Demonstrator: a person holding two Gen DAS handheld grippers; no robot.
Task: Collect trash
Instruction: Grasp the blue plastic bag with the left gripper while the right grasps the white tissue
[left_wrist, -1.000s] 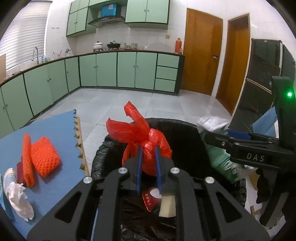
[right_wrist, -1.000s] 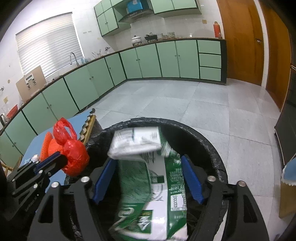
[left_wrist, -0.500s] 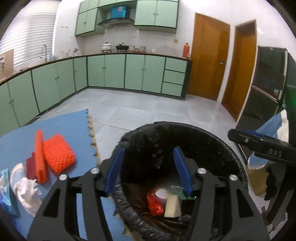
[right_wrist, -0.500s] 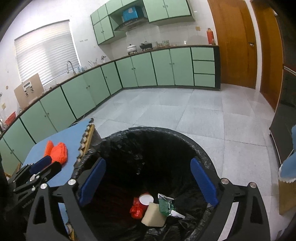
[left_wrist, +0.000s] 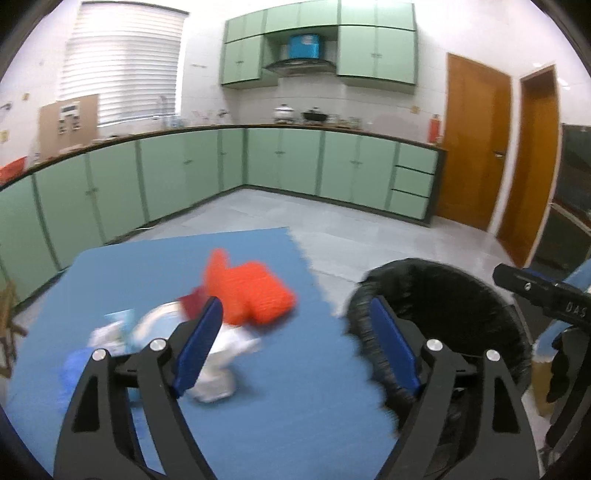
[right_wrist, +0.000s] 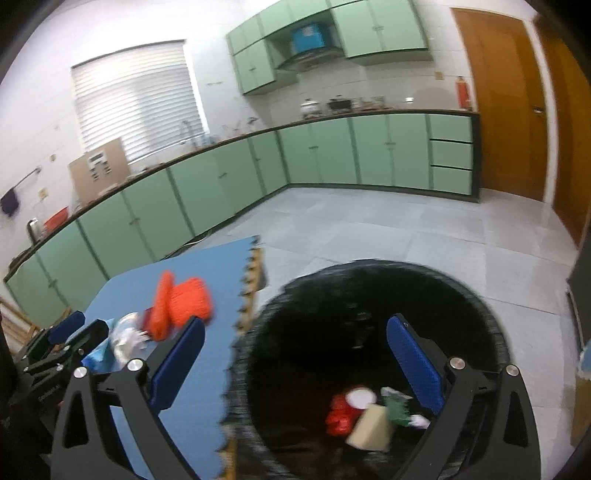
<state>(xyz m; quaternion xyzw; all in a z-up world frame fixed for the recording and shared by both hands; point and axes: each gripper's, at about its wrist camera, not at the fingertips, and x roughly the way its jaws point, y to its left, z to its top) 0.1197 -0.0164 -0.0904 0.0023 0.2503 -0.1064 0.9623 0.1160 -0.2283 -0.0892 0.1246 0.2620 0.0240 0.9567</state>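
Observation:
My left gripper (left_wrist: 295, 343) is open and empty above the blue foam mat (left_wrist: 155, 266), facing blurred trash: an orange net (left_wrist: 255, 291), white crumpled paper (left_wrist: 225, 354) and a blue wrapper (left_wrist: 74, 369). The black-lined bin (left_wrist: 443, 284) stands to its right. My right gripper (right_wrist: 295, 362) is open and empty over the bin (right_wrist: 369, 288). Inside lie a red bag (right_wrist: 340, 413), a beige piece (right_wrist: 369, 428) and a green carton (right_wrist: 397, 406). The orange net (right_wrist: 184, 306) and the left gripper (right_wrist: 62, 339) show at the left.
Green cabinets (left_wrist: 280, 166) run along the far walls, with wooden doors (left_wrist: 476, 147) at the right. Grey tiled floor (right_wrist: 406, 229) lies behind the bin. A dark appliance (left_wrist: 569, 206) stands at the far right.
Both grippers opened and dropped the red bag and the green carton into the bin. The left gripper then swung left over the mat; the right view shifted left and up.

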